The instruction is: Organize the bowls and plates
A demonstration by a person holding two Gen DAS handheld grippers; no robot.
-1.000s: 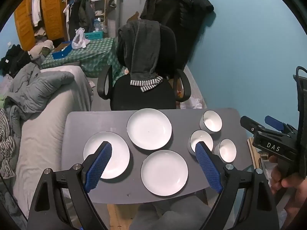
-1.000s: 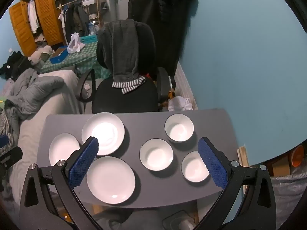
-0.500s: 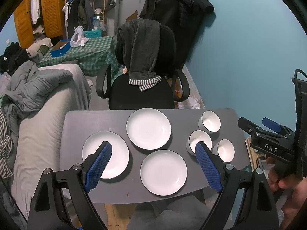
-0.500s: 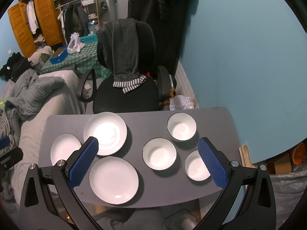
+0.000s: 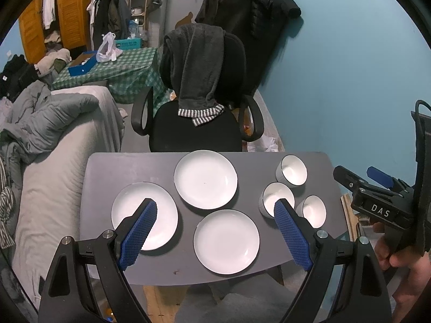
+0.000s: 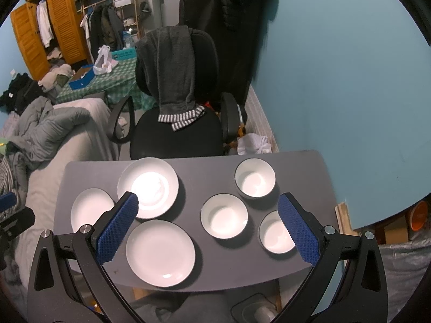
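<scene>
Left wrist view: plates (image 5: 205,179) unmoved, left gripper (image 5: 215,215) still spread wide.

A: What is past the grey worktop (image 5: 134,167)?
B: A black chair (image 5: 194,132) at 12 o'clock. A dark grey top with a stripy edge (image 5: 199,70) hangs over its back.
A: And at 9 o'clock?
B: A bed with a puffy grey blanket (image 5: 54,118).
A: Further back?
B: A green checked cloth (image 5: 129,72) at 11 o'clock, with a white bag (image 5: 106,48) on it. Black coats (image 5: 250,21) hang on the blue wall (image 5: 350,67).
</scene>
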